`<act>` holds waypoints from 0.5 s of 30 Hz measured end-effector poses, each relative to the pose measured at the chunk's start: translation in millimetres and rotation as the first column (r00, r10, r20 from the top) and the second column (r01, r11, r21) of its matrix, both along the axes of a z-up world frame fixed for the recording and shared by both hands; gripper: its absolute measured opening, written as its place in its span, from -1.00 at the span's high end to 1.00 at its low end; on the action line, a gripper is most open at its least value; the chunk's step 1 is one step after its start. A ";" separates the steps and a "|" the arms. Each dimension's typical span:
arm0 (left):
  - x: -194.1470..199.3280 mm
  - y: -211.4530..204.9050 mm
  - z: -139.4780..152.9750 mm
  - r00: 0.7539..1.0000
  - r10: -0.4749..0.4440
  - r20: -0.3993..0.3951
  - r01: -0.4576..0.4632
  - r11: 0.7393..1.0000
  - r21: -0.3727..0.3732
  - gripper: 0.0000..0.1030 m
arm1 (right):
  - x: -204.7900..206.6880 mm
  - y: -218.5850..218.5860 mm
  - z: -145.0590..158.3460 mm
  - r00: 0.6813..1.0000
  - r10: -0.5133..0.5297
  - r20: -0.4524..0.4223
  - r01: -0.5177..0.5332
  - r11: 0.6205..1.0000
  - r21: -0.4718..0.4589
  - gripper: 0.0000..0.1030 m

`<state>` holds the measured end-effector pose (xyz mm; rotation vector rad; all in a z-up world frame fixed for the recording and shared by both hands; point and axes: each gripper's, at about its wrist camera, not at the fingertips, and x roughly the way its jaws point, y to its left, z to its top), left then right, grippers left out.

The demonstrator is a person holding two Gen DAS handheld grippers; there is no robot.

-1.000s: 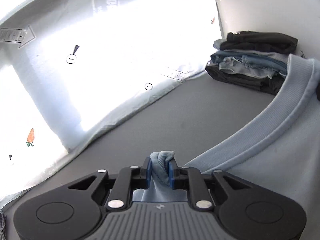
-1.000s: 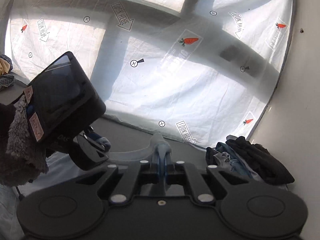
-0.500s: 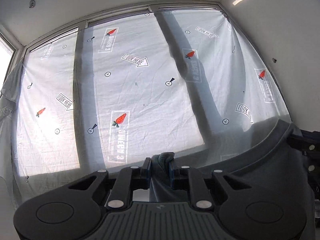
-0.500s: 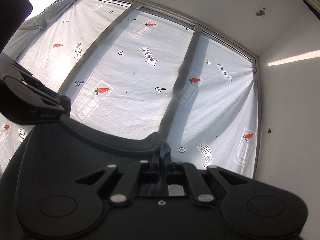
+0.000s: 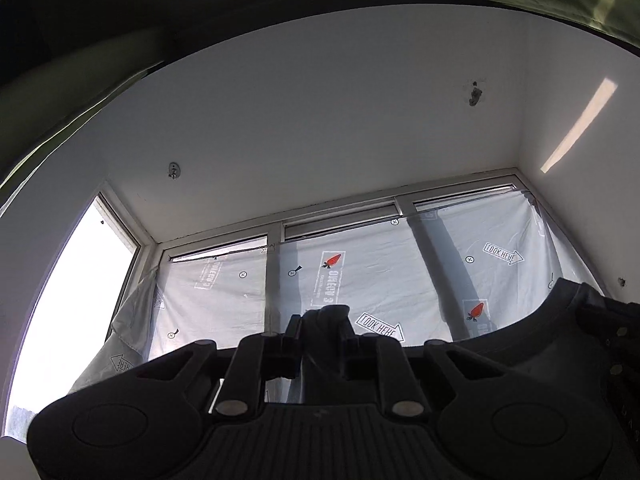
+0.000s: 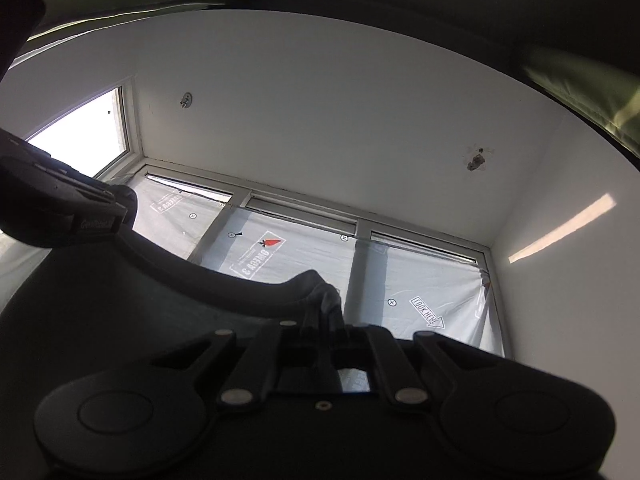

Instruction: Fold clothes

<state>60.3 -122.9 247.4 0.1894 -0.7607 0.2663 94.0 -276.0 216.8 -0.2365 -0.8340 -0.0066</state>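
Clearly mid-lift, the left gripper (image 5: 322, 342) and right gripper (image 6: 325, 322) each pinch the garment's (image 6: 132, 300) collar edge at lower centre; next comes laying it flat.

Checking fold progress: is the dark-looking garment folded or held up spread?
Held up, spread: the backlit garment stretches between the left hand-held gripper and right hand-held gripper.

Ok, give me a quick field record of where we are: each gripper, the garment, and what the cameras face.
left gripper: shut on garment, bunched fabric between the pads
right gripper: shut on garment edge
garment: dark against the light, spans between both grippers
camera aim: tilted upward at ceiling and window sheet
table: not in view
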 end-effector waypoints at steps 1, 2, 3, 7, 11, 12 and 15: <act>-9.5 -3.0 0.6 1.000 0.016 0.020 -0.016 1.000 0.000 0.62 | -8.6 -1.8 2.9 1.000 0.012 0.018 -0.013 1.000 0.001 0.91; -19.3 -6.1 1.3 0.999 0.032 0.040 -0.032 0.999 0.001 0.62 | -15.8 -4.1 5.3 0.999 0.024 0.031 -0.025 1.000 0.003 0.91; -29.3 -9.7 2.3 0.997 0.043 0.057 -0.044 0.999 0.005 0.62 | -22.8 -6.8 7.7 0.998 0.038 0.040 -0.038 0.999 0.006 0.91; -43.0 -19.9 1.0 0.994 0.074 0.079 -0.075 0.997 0.014 0.62 | -39.0 -16.6 13.5 0.995 0.090 0.035 -0.091 0.996 0.017 0.91; -26.7 -24.3 -9.2 0.993 0.117 0.025 -0.118 0.992 0.036 0.61 | -27.2 -19.0 6.4 0.994 0.111 -0.023 -0.110 0.994 0.014 0.91; -18.3 -23.7 -13.0 0.993 0.118 -0.004 -0.118 0.992 0.038 0.61 | -18.1 -16.8 1.2 0.994 0.102 -0.048 -0.101 0.995 0.012 0.91; 22.8 -19.9 -29.2 0.985 0.147 -0.092 -0.142 0.988 0.066 0.61 | 17.8 -8.3 -15.9 0.987 0.075 -0.145 -0.075 0.997 0.010 0.91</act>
